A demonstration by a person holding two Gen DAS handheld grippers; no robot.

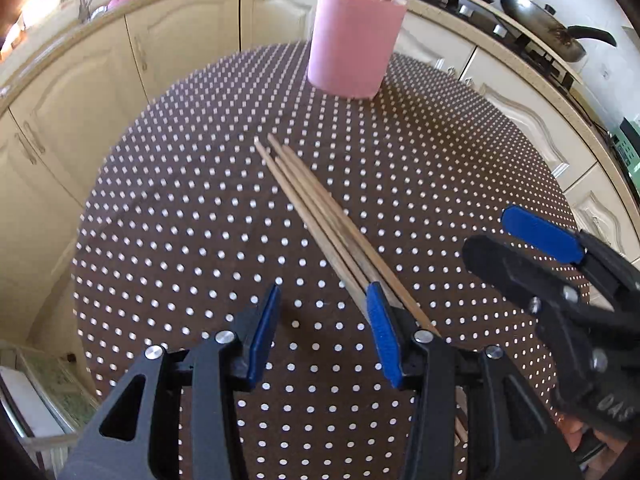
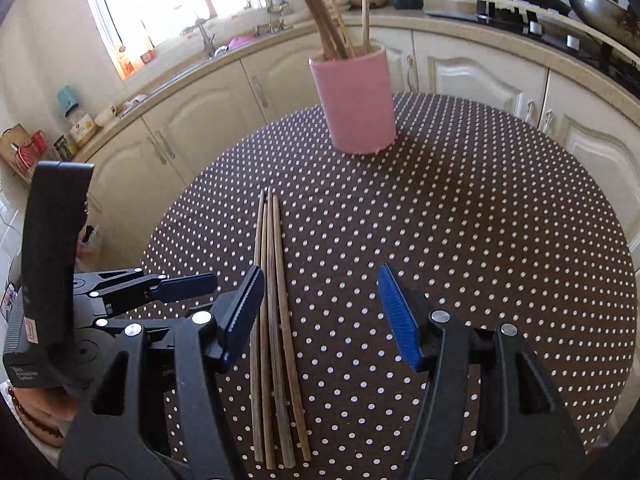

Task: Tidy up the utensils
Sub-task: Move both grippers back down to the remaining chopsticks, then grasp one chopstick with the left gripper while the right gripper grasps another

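Note:
Several wooden chopsticks [image 1: 320,216] [image 2: 274,260] lie side by side on the dotted brown round table [image 1: 180,220] [image 2: 480,240]. A pink cup [image 1: 352,44] [image 2: 356,100] stands at the table's far edge with more wooden sticks upright in it. My left gripper [image 1: 324,332] is open just above the table, and the chopsticks' near ends pass behind its right finger. My right gripper [image 2: 320,312] is open over the chopsticks, which run beside its left finger with no pad touching them. Each gripper also shows in the other's view: the right gripper [image 1: 540,240], the left gripper [image 2: 180,284].
Cream kitchen cabinets [image 1: 80,92] [image 2: 480,76] curve around behind the table. A stove with dark pans [image 1: 544,28] [image 2: 600,4] sits at the back right, and a sink with a tap [image 2: 208,44] under the window at the back left. A hand with a bead bracelet [image 2: 40,412] holds the left gripper.

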